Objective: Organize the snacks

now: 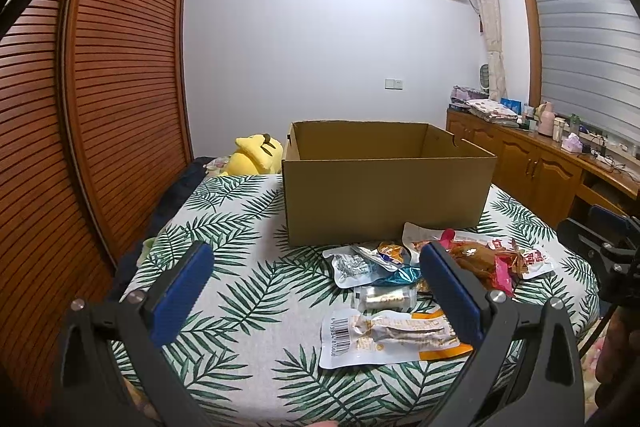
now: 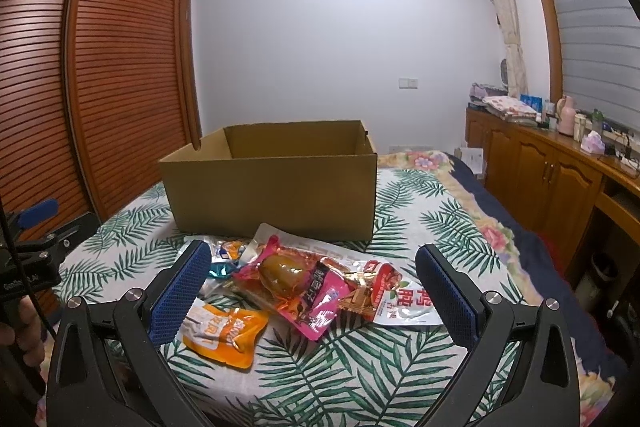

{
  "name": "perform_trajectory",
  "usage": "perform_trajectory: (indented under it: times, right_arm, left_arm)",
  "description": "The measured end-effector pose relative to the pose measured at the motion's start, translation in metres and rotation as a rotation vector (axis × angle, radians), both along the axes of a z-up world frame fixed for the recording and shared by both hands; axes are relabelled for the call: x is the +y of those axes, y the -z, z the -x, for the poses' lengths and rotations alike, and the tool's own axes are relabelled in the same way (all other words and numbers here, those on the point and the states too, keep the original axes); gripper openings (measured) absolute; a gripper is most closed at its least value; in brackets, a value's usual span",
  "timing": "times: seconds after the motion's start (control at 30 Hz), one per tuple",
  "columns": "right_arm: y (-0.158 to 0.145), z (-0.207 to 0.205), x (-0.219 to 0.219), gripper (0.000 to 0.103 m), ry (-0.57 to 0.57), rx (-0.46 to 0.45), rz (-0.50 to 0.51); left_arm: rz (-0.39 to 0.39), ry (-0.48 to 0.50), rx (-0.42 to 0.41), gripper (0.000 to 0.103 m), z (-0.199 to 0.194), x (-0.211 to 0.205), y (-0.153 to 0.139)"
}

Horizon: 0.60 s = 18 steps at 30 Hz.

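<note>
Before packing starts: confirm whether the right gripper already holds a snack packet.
No. The right gripper is open, its blue pads either side of the pink snack packet without touching it.

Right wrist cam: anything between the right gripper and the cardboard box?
Yes. In the right wrist view the snack pile lies between the open right gripper and the cardboard box: a pink packet, orange pouch, red-and-white packet.

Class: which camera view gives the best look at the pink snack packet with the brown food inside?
The right wrist view: the pink snack packet with brown food lies unobstructed between the open fingers. In the left wrist view, it sits off to the side, partly hidden behind a blue finger pad.
</note>
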State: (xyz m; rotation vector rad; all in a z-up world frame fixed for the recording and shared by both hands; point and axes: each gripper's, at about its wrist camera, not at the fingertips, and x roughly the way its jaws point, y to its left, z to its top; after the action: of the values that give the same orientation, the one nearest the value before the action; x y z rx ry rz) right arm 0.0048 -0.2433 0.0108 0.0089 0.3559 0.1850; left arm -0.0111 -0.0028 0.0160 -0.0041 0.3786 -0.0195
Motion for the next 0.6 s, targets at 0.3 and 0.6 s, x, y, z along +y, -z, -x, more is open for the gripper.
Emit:
perform_trajectory:
  times: [0.3, 0.6]
  right_arm:
    - [0.0003, 0.0008, -0.0003, 0.103, 0.001, -0.003, 0.000]
    - [0.0020, 0.0023, -0.0021, 0.103, -0.001, 0.000, -0.001]
  left_arm:
    - [0.007, 0.005, 0.003, 0.103, 0.0004, 0.0004, 0.0004]
    - [0.008, 0.010, 0.020, 0.103, -0.0028, 0.0002, 0.0022]
